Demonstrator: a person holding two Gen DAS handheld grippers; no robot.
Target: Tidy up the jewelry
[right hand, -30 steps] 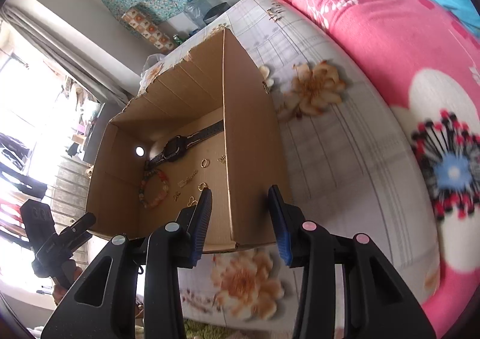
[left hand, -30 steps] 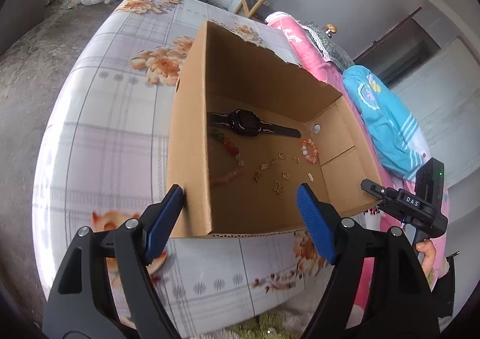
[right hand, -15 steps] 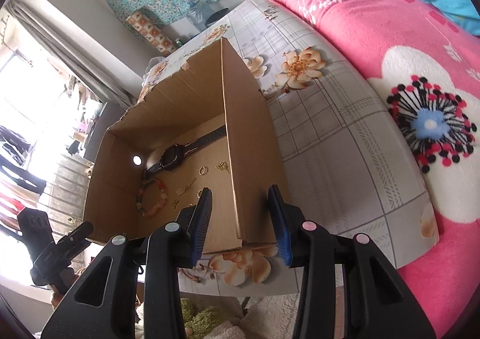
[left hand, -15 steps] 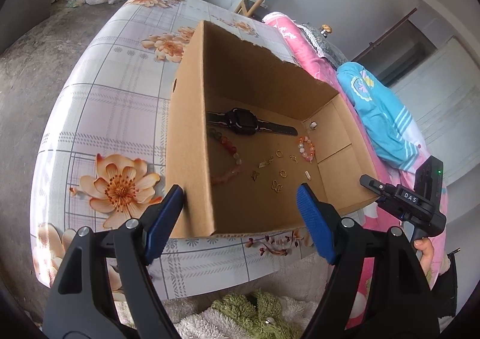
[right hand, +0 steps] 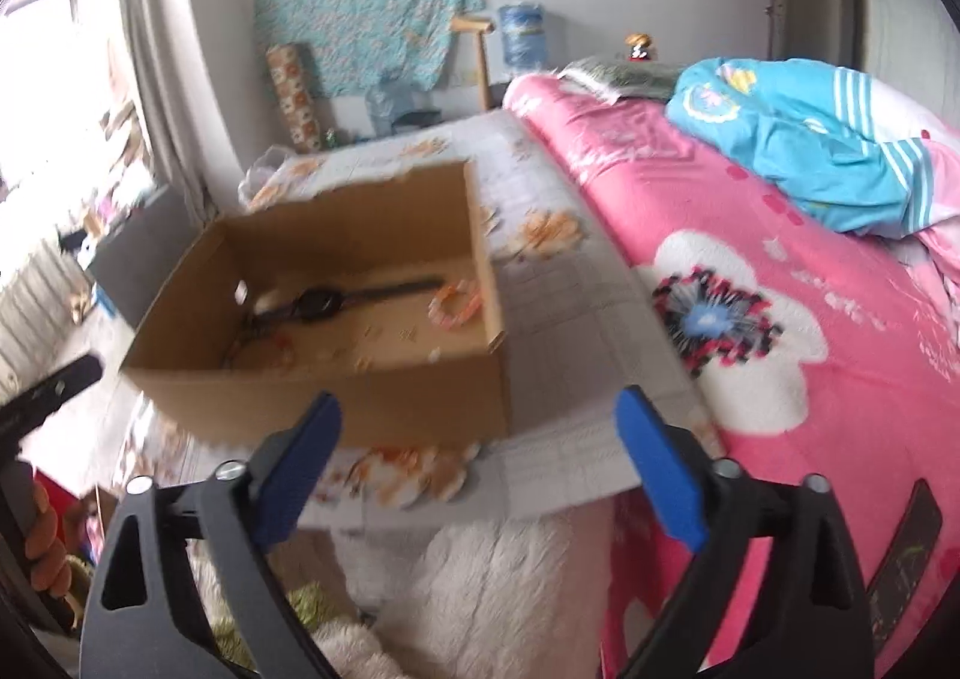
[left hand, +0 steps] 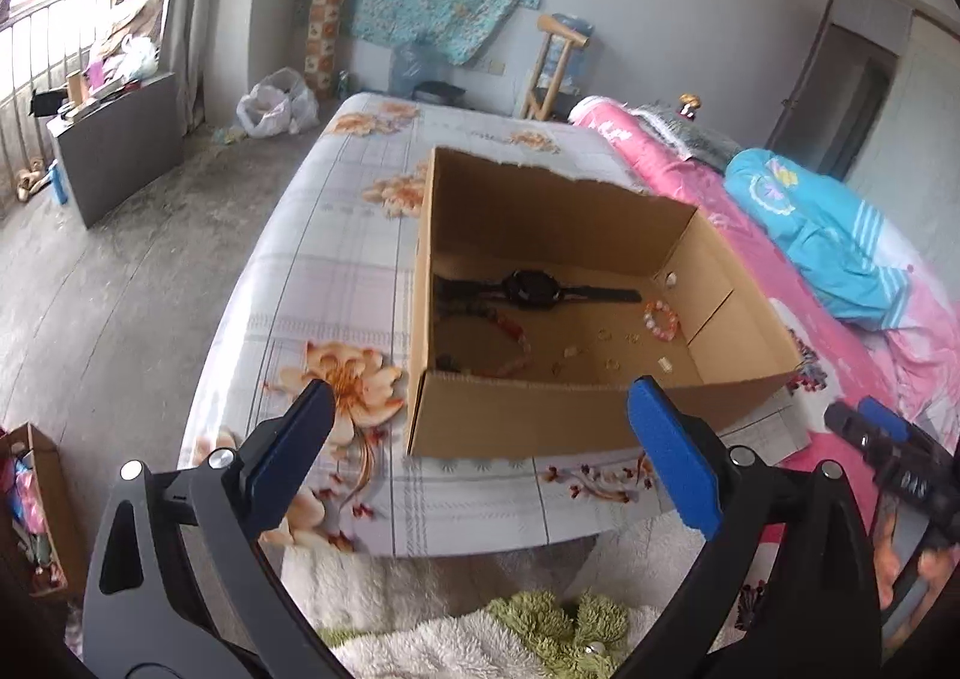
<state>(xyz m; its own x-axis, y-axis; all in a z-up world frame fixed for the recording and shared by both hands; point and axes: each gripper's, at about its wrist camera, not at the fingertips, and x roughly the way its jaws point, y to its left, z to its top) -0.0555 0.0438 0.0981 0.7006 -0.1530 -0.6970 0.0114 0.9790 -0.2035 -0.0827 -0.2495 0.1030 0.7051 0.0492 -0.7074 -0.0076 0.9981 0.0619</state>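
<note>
Two grippers are seen at the bottom of their own views, both with jaws opening and nothing between the blue pads. The left gripper (left hand: pixel 480 457) is framed low in the left wrist view, its pads spread on either side of the near wall of the cardboard box (left hand: pixel 522 421) but apart from it. The right gripper (right hand: pixel 480 463) is shown low in the right wrist view, likewise clear of the box.

The box is set on a flowered sheet (left hand: pixel 336 271) spread over the bed, in the middle of the frame. On its floor a black watch (left hand: pixel 531 290) is laid across the far side. A beaded bracelet (left hand: pixel 660 320) is placed to the right of it, near the right wall. A reddish bead string (left hand: pixel 513 337) is curled at the left. Several small gold pieces (left hand: pixel 609 349) are scattered between them. A pink quilt (right hand: pixel 780 319) is seen at right.
</note>
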